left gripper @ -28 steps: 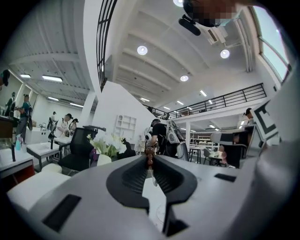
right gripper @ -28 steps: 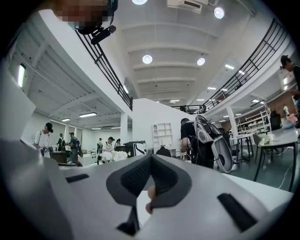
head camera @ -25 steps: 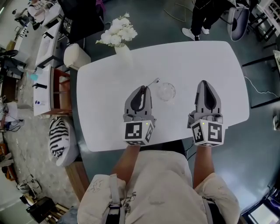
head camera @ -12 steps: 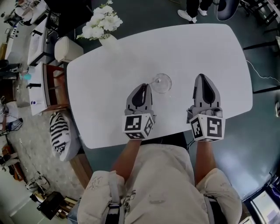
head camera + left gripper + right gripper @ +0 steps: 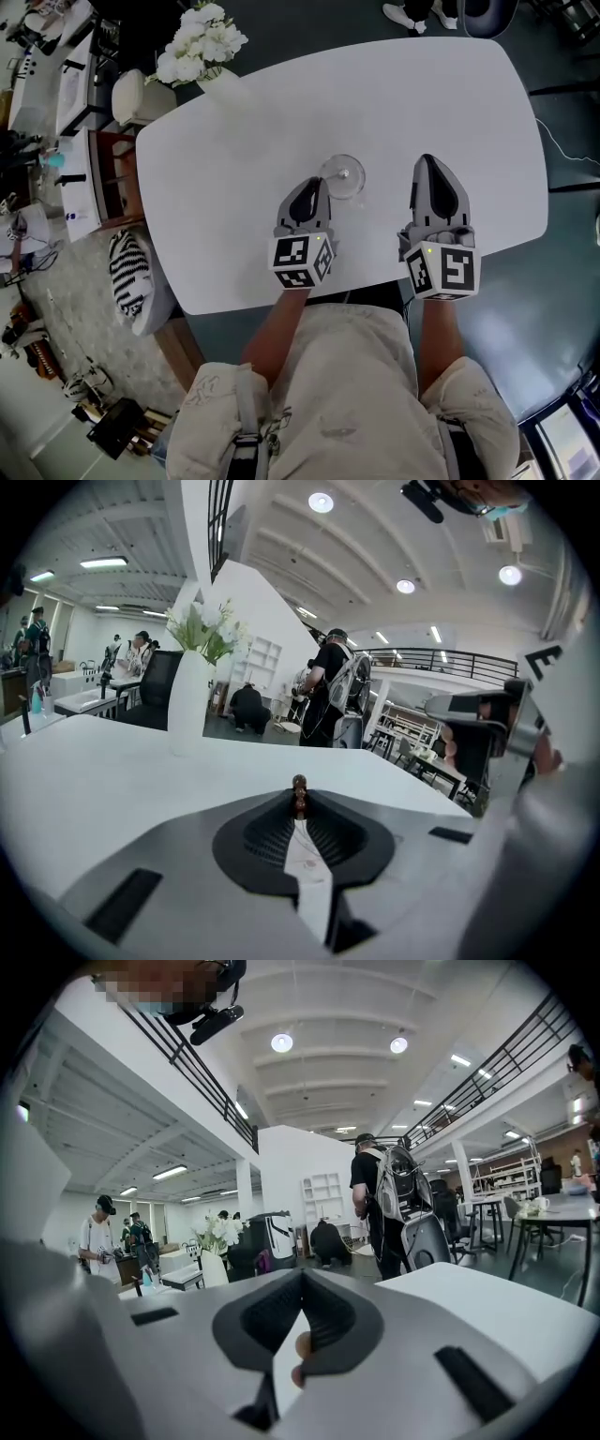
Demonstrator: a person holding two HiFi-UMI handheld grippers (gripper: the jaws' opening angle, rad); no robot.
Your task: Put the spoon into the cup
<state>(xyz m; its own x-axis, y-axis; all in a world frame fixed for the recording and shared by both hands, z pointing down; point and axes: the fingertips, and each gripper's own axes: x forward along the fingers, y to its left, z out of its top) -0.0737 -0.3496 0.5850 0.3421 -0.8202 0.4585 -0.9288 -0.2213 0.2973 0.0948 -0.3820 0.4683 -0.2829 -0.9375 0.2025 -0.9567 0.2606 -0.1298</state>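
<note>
Spoon (image 5: 299,791) shows only a dark tip in the left gripper (image 5: 310,185).

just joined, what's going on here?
A person holds a claw in each hand over a white table. The left claw is shut on a thin, brown-tipped piece, apparently the spoon, with its tips right beside the clear glass cup. Whether the spoon reaches into the cup can't be made out. The right claw is shut and empty, off to the cup's right.
</note>
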